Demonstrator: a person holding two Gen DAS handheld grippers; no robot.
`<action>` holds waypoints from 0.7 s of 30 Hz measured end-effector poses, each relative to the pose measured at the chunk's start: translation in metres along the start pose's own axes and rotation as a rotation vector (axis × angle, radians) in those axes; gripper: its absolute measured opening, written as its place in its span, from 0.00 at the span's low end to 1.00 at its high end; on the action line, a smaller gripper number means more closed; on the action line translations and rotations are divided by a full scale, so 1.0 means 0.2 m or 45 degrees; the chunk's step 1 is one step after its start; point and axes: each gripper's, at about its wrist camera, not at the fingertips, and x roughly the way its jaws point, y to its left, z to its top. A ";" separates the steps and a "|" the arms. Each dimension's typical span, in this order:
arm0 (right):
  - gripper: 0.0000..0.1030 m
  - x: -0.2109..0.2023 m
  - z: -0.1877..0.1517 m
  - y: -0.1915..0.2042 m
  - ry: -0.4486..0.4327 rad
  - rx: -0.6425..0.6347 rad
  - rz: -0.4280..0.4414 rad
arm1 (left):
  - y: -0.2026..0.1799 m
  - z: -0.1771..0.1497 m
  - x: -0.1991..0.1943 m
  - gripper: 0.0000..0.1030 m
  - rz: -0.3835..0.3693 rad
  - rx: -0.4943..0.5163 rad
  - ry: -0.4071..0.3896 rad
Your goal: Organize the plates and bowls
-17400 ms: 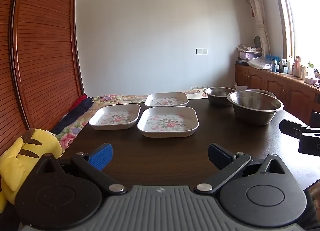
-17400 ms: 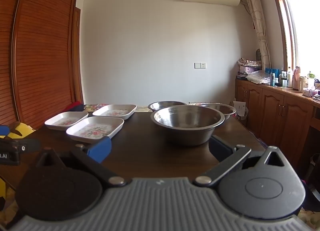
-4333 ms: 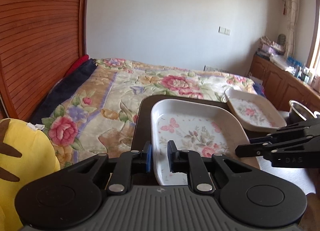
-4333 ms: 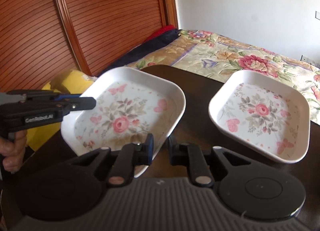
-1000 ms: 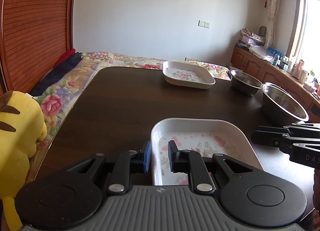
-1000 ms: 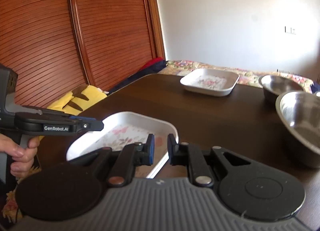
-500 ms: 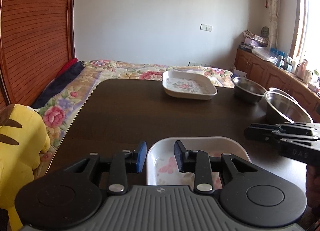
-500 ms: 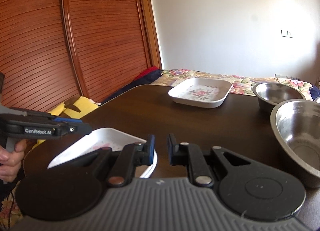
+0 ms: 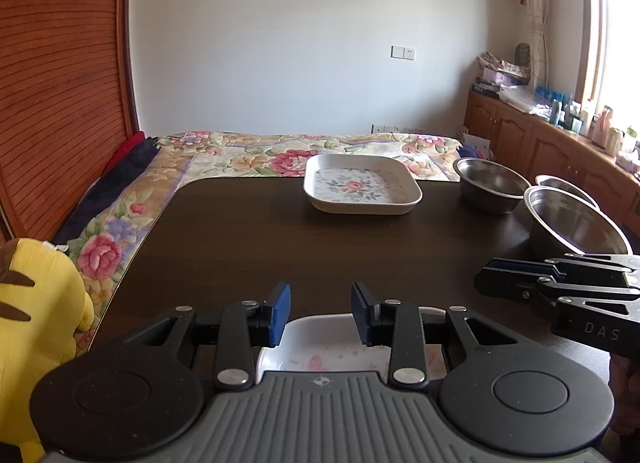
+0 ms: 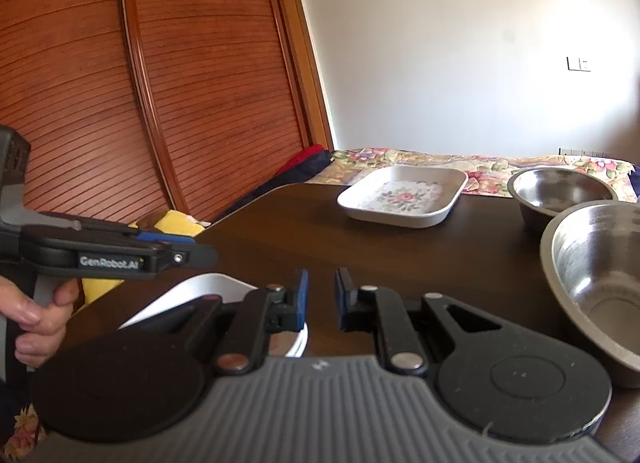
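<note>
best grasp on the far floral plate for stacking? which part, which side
Take the floral plate by its raised rim at the near edge, coming in low from the near side of the table. It sits flat with upturned walls, so a rim pinch, one jaw inside and one outside, looks the only purchase. The right side is crowded by the steel bowl. The left gripper is already open.

left gripper point(image 9: 321, 313): fingers parted, empty | right gripper point(image 10: 320, 299): fingers narrowly parted
</note>
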 end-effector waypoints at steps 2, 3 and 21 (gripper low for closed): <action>0.16 -0.01 0.01 0.00 -0.005 -0.002 -0.005 | -0.02 0.02 0.01 0.36 -0.009 0.024 -0.006; 0.16 -0.02 0.02 -0.01 -0.005 -0.007 -0.006 | -0.03 0.03 0.01 0.37 -0.013 0.030 -0.009; 0.23 0.11 0.37 -0.21 0.074 -0.100 -0.164 | -0.09 0.34 0.15 0.54 -0.140 0.154 -0.073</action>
